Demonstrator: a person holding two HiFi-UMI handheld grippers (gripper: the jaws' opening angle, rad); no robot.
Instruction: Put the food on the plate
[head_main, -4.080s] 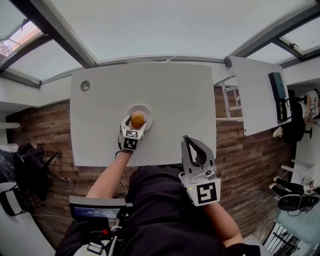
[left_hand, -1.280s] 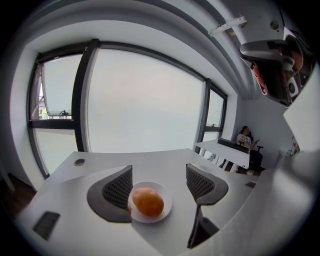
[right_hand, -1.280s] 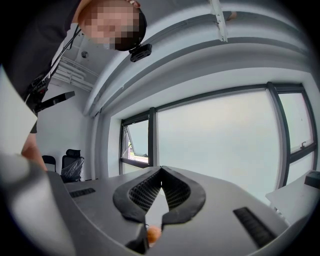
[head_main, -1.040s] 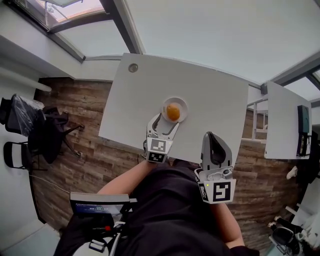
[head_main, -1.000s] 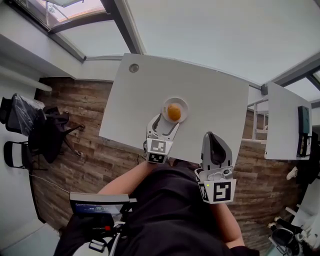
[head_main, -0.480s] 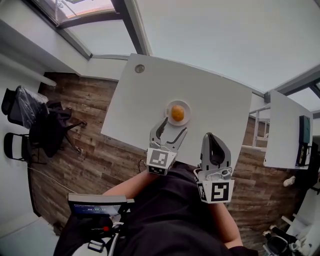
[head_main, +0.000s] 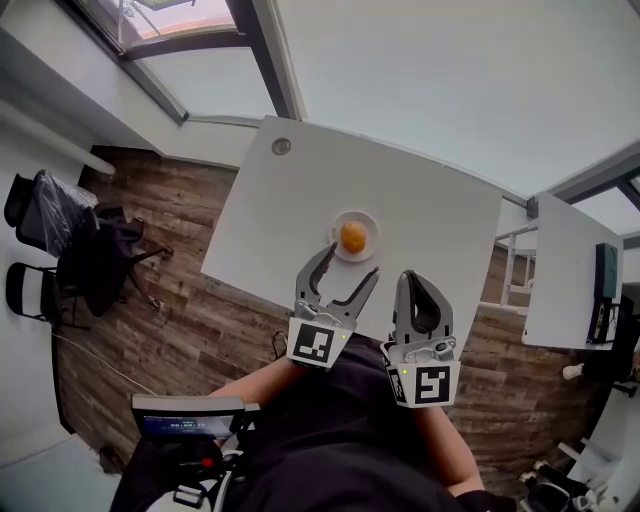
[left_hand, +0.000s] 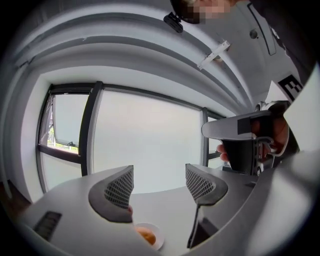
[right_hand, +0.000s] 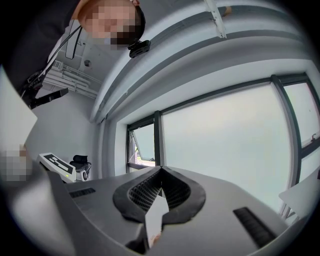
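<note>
Wooden floor (head_main: 150, 290) fills the lower left of the head view, with dark chairs (head_main: 85, 255) out at 9 o'clock. On it stands the white surface (head_main: 300, 200), and a second white table (head_main: 560, 270) lies apart from it at 3 o'clock.

Both grippers are held at the surface's near edge, at 6 o'clock from its middle. The left gripper (head_main: 348, 262) has its jaws spread wide and released. Its own view (left_hand: 159, 182) shows nothing between them, only the surface beyond. The right gripper (head_main: 414, 280) is just beside it at 3 o'clock. Its jaws are clenched together on nothing, as its own view (right_hand: 160, 192) confirms.

The small white plate (head_main: 369, 222) rests on the surface at 12 o'clock from the left gripper's jaws, near them but not touching. The food (head_main: 353, 237), a round orange piece, lies in the middle of that plate. In the left gripper view it (left_hand: 146, 235) shows low down, partly hidden behind the left-hand jaw.

A round grommet (head_main: 281, 146) sits in the surface's far corner at 11 o'clock.
</note>
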